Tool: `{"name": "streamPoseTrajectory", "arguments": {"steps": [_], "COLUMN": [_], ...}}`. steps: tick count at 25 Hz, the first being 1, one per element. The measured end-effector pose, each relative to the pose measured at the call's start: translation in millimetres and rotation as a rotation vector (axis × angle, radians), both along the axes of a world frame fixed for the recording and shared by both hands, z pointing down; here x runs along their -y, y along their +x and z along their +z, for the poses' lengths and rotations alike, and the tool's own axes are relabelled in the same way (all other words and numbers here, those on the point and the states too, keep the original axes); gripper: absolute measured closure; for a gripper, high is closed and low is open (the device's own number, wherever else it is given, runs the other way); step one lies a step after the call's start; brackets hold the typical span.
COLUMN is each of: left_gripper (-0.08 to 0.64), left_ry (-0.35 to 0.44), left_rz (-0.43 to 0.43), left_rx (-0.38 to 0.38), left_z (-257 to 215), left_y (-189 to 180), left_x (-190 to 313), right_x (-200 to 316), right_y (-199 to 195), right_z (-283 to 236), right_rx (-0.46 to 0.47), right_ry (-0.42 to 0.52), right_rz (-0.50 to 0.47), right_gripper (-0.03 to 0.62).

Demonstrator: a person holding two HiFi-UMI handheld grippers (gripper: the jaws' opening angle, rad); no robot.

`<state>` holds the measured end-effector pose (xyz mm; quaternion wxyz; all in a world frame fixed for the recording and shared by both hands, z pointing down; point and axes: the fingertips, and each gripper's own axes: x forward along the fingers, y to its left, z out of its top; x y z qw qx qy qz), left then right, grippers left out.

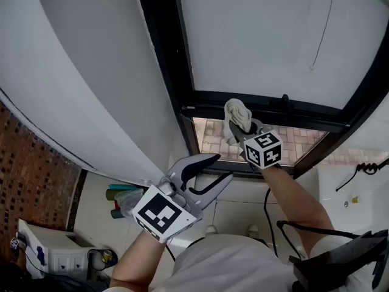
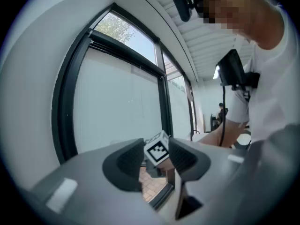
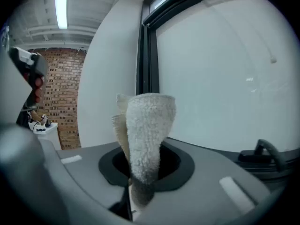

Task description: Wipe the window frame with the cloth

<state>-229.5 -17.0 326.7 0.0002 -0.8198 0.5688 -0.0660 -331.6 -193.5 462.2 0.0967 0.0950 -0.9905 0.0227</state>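
A brick wall (image 1: 30,163) stands left of the white wall (image 1: 91,72), teal containers (image 1: 121,193) near its foot.

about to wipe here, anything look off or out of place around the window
Nothing stands out. The cloth is bunched upright in the shut right gripper, close to the crossbar of the black window frame. The left gripper is lower down, open and empty. No spill or damage shows.
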Motion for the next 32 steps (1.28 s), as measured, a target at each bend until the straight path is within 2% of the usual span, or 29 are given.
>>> {"name": "streamPoseTrajectory", "arguments": {"steps": [5, 8, 11, 13, 22, 32], "left_gripper": [0.376, 0.376, 0.376, 0.376, 0.376, 0.376], "left_ry": [-0.016, -0.054, -0.069, -0.07, -0.064, -0.048], "left_rz": [-0.026, -0.038, -0.038, -0.03, 0.077, 0.215], "left_rx": [0.003, 0.003, -0.005, -0.006, -0.048, -0.046], "left_z": [-2, 6, 11, 12, 17, 11], "left_y": [-9, -17, -26, -30, -23, 25], "left_x": [-1, -1, 5, 10, 36, 71], "right_x": [1, -2, 0, 3, 43, 106], "right_y": [-90, -137, -168, -174, -123, -12], "right_z": [33, 60, 88, 98, 110, 113], "right_rx": [-0.004, -0.007, -0.029, -0.036, -0.084, -0.12], "right_ry": [-0.026, -0.046, -0.053, -0.059, 0.012, 0.05], "right_rz": [-0.027, -0.03, -0.019, -0.011, 0.042, 0.186], "right_gripper": [0.523, 0.523, 0.523, 0.523, 0.523, 0.523]}}
